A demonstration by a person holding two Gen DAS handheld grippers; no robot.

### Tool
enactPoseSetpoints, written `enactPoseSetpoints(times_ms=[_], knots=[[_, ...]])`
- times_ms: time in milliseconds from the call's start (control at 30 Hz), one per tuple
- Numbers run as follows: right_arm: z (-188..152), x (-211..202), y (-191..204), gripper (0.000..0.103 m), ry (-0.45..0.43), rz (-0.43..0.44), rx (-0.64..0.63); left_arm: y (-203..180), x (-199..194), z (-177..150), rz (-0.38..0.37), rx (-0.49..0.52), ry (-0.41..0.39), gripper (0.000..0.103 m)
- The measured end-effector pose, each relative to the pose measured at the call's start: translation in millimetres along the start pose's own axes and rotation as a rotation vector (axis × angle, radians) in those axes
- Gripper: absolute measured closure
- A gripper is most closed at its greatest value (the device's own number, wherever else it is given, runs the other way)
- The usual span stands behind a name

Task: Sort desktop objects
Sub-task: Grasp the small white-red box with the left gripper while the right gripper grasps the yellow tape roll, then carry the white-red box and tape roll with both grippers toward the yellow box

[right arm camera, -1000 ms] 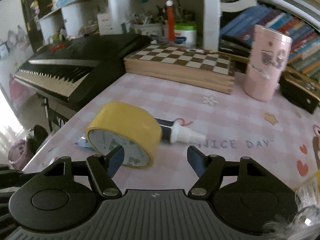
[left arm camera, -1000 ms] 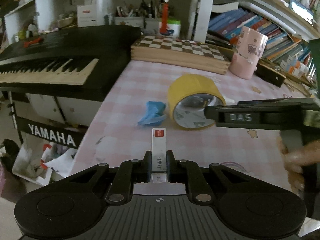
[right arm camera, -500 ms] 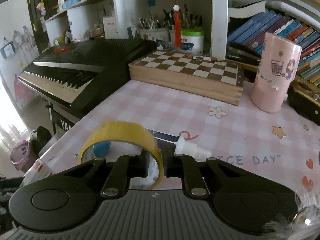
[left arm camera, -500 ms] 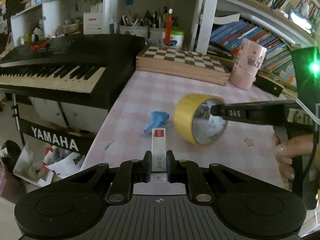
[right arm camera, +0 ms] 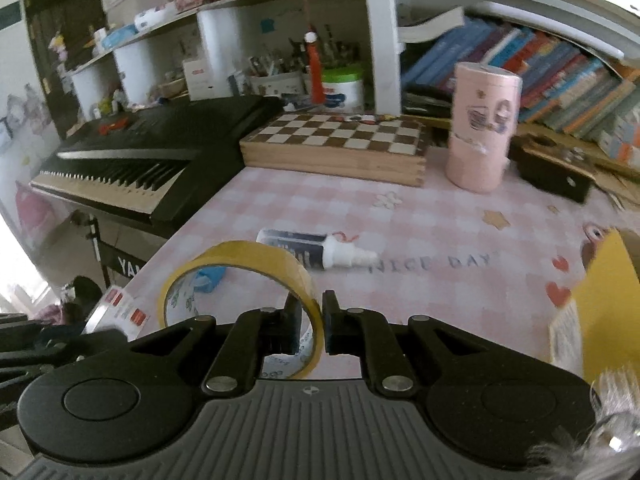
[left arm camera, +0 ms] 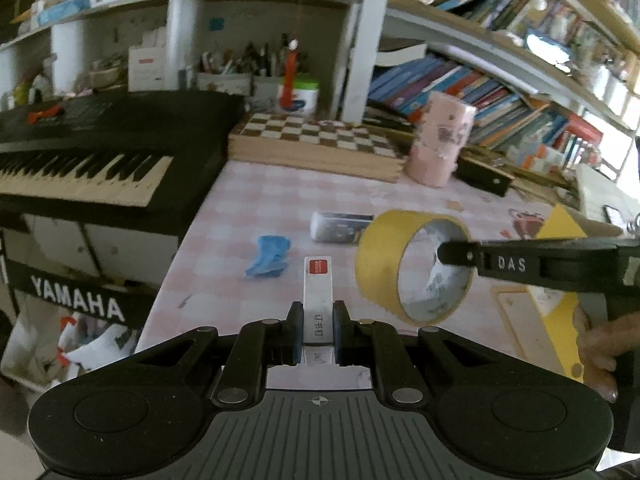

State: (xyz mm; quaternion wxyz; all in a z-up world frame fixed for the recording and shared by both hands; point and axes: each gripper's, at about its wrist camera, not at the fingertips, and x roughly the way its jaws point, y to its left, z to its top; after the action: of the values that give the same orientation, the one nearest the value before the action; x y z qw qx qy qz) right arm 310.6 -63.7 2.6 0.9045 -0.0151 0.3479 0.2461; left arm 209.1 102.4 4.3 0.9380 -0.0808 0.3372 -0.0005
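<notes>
My left gripper [left arm camera: 316, 330] is shut on a small white staple box [left arm camera: 318, 294] with a red label, held above the pink checked table [left arm camera: 256, 200]. My right gripper [right arm camera: 310, 326] is shut on the wall of a yellow tape roll [right arm camera: 240, 254], lifted off the table. From the left wrist view that tape roll [left arm camera: 380, 252] hangs at the right from the right gripper's fingers [left arm camera: 456, 256]. A glue bottle [right arm camera: 316, 250] and a blue crumpled scrap [left arm camera: 270, 256] lie on the table. The staple box [right arm camera: 120, 308] also shows at the lower left of the right wrist view.
A wooden chessboard box [right arm camera: 340, 146] and a pink cylinder [right arm camera: 482, 128] stand at the back. A black keyboard [left arm camera: 92, 160] sits left of the table. A yellow box [right arm camera: 600, 300] is at the right edge. A hand [left arm camera: 604, 344] holds the right gripper.
The right gripper shut on the tape roll's wall, lifted it off the table and carried it right. The left gripper rose a little with the staple box still in it.
</notes>
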Motion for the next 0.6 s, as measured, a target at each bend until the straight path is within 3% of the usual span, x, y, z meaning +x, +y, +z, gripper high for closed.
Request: enactPoseSetpoints(times_ms=[600], knots=[[-69, -85, 33, 0.093, 0.008, -0.1, 0.152, 0, -57, -37, -0.139, 0.085, -0.016, 0.09]])
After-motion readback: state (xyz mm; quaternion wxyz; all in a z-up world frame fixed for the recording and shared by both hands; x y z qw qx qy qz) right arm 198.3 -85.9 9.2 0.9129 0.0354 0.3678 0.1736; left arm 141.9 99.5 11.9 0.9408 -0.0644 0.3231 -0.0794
